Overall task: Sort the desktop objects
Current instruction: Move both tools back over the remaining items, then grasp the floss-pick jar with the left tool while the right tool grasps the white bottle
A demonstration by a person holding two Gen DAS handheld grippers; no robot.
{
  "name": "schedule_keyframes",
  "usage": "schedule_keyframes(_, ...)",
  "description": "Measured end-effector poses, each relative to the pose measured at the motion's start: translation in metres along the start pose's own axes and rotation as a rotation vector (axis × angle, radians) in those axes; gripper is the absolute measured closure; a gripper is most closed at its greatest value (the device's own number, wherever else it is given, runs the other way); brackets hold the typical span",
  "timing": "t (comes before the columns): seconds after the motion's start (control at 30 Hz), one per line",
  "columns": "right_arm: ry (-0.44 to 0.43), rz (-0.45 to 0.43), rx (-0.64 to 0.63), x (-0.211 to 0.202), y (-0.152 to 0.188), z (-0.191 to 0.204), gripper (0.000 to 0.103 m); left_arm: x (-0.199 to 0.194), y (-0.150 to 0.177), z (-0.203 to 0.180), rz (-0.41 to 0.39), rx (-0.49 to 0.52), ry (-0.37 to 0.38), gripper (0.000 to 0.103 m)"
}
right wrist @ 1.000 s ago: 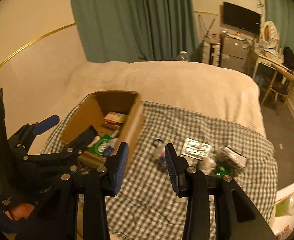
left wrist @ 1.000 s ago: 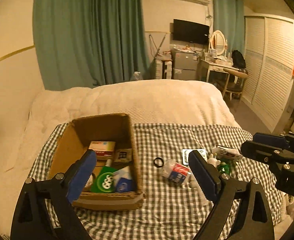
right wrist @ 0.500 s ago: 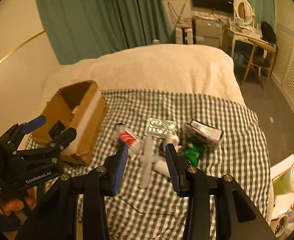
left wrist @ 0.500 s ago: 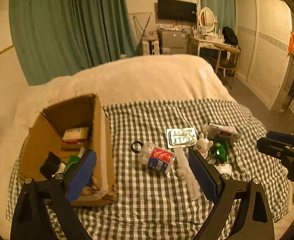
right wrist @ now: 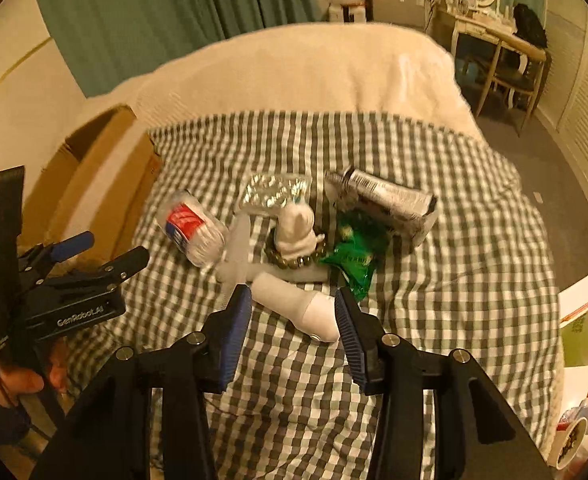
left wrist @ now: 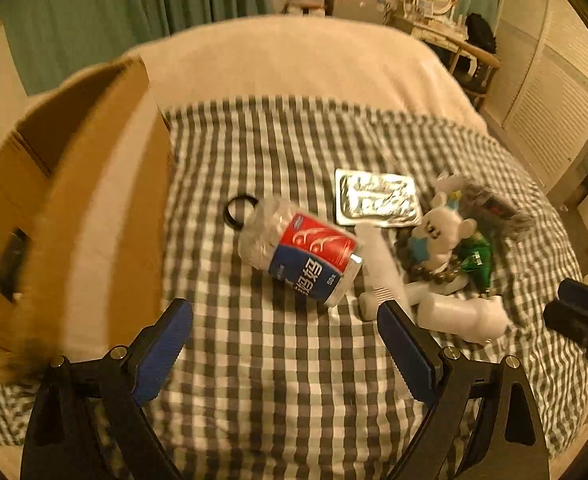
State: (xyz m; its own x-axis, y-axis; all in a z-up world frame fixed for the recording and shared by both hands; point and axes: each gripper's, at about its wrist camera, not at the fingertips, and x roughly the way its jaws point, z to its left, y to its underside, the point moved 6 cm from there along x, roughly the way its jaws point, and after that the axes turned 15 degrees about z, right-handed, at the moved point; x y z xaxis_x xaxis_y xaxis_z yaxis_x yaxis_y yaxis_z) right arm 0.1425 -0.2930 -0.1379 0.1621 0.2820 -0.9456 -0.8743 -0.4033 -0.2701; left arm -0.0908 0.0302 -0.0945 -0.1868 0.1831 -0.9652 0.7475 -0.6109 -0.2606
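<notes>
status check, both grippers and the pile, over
Left gripper open, empty, over bare cloth. Right gripper opening, white bottle between its tips, not gripped. Jar and the rest loose beside the box. Nothing blocking.

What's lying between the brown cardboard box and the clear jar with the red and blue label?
Only a small black ring, beside the jar, on checked cloth; left wrist view. Box.
</notes>
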Motion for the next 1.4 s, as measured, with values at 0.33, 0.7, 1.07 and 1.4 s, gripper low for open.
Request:
schedule_keyframes(0.33,0.107,0.088,-0.250,0.073,-0.009,0.013,0.043,0.041,-0.026,-0.001,0.020,-0.076,0.072,0.007)
schedule_keyframes(0.7,0.076,0.201,-0.285,0.121,-0.016,0.001,0.028,0.064,-0.058,-0.011,-0.001,0.015,0.120,0.000)
schedule_keyframes(1.07,0.100,0.259,-0.303,0.131,-0.001,0.001,0.055,0.073,-0.070,-0.028,-0.036,0.244,0.024,0.000)
schedule_keyframes(1.4,0.102,0.270,-0.211,0.111,0.015,-0.013,0.059,0.052,-0.040,0.016,0.022,-0.114,0.145,0.000)
